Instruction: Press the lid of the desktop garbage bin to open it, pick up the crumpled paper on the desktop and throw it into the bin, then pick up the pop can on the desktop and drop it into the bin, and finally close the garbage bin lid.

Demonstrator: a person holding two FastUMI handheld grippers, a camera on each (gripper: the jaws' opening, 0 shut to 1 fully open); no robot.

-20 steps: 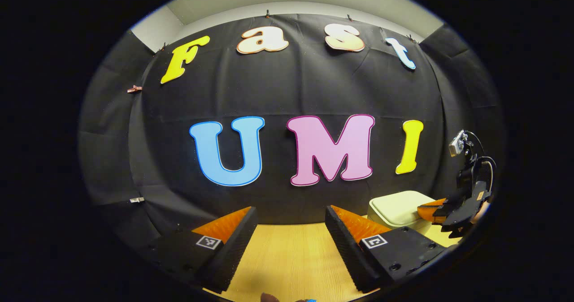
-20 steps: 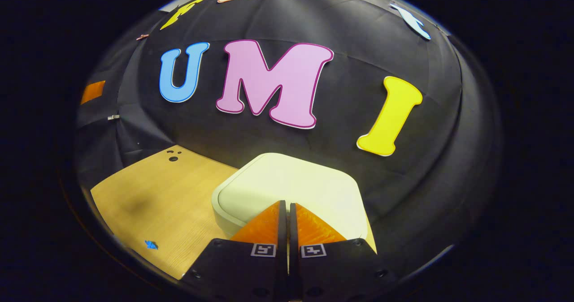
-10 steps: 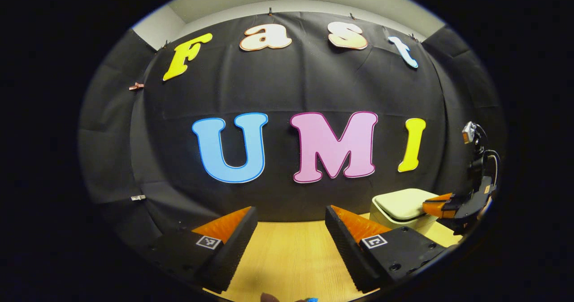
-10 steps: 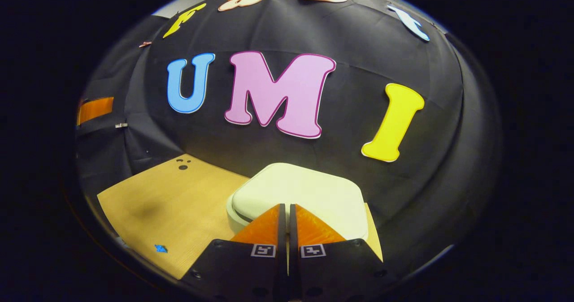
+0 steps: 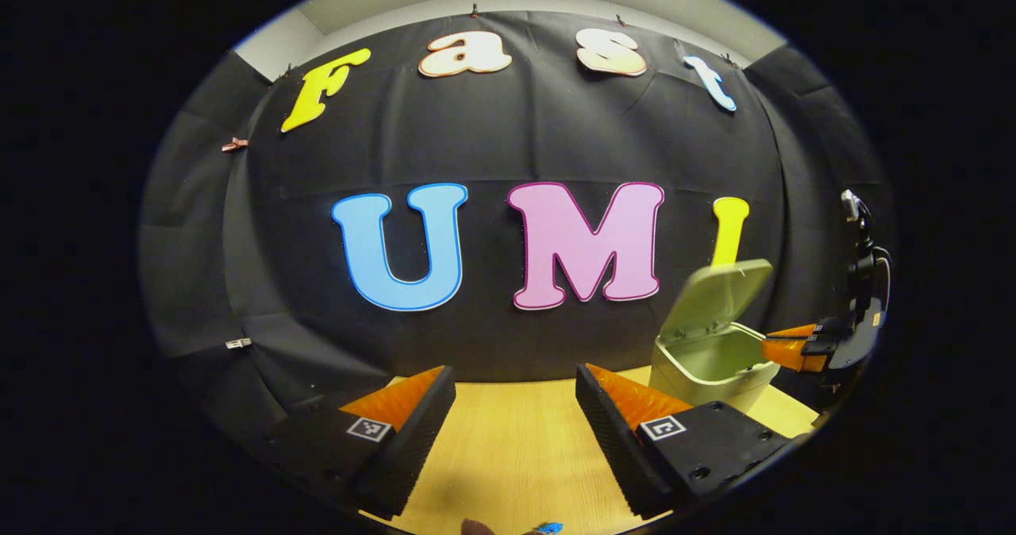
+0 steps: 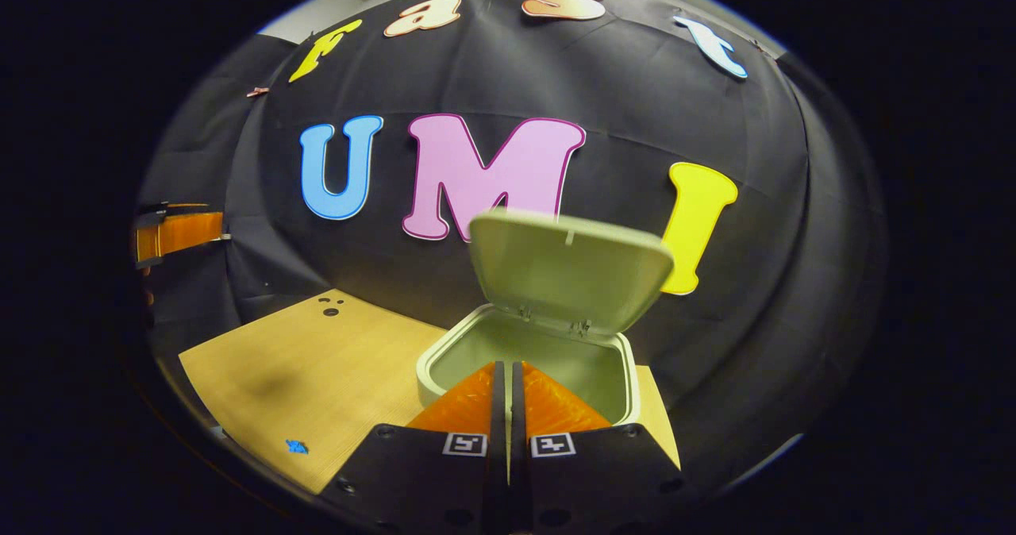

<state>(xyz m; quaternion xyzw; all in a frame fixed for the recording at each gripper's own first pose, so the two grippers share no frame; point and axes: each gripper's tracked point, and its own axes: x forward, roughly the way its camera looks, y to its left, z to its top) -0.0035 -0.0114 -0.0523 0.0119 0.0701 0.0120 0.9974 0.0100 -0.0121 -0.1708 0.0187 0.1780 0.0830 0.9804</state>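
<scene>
Right gripper (image 6: 508, 372): jaws closed on nothing, tips together at the near rim of the bin (image 6: 528, 360). Left gripper (image 5: 514, 388): jaws wide open, empty, over the bare wooden surface (image 5: 508, 456). Bin stands at the back right of the surface, close to the cloth wall (image 5: 508, 138); lid (image 6: 567, 269) is up, tilted back on its rear hinge, inside looks empty. Judgement: step one, opening, is done. Paper, can and lid closing are left. A small blue scrap (image 6: 297, 446) lies on the surface near the front edge; can't tell what it is.
</scene>
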